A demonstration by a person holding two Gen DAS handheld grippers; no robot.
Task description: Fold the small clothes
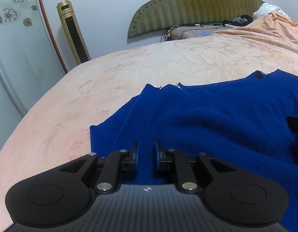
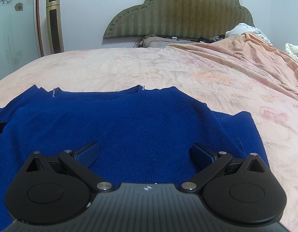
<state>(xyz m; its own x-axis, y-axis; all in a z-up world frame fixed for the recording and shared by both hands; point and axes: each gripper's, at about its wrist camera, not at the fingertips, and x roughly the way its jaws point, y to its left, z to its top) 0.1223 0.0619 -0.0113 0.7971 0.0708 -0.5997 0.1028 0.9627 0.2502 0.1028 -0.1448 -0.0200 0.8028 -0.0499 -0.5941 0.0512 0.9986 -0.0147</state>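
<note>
Blue sweater [image 2: 141, 127] hem hidden, left gripper [image 1: 147, 150] narrowly parted, right gripper [image 2: 145, 152] wide apart.

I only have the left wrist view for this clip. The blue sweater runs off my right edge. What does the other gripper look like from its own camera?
Observer: The right gripper is wide open above the blue sweater, with nothing between its fingers.
Operator: Is the sweater's right side laid out?
Observer: Yes, the right sleeve lies on the bed sheet, its end squared off.
Operator: And the neckline?
Observer: The collar faces the headboard and looks flat, unfolded.
Operator: Anything past the sweater on that side?
Observer: A white crumpled cloth at the bed's far right edge.
</note>
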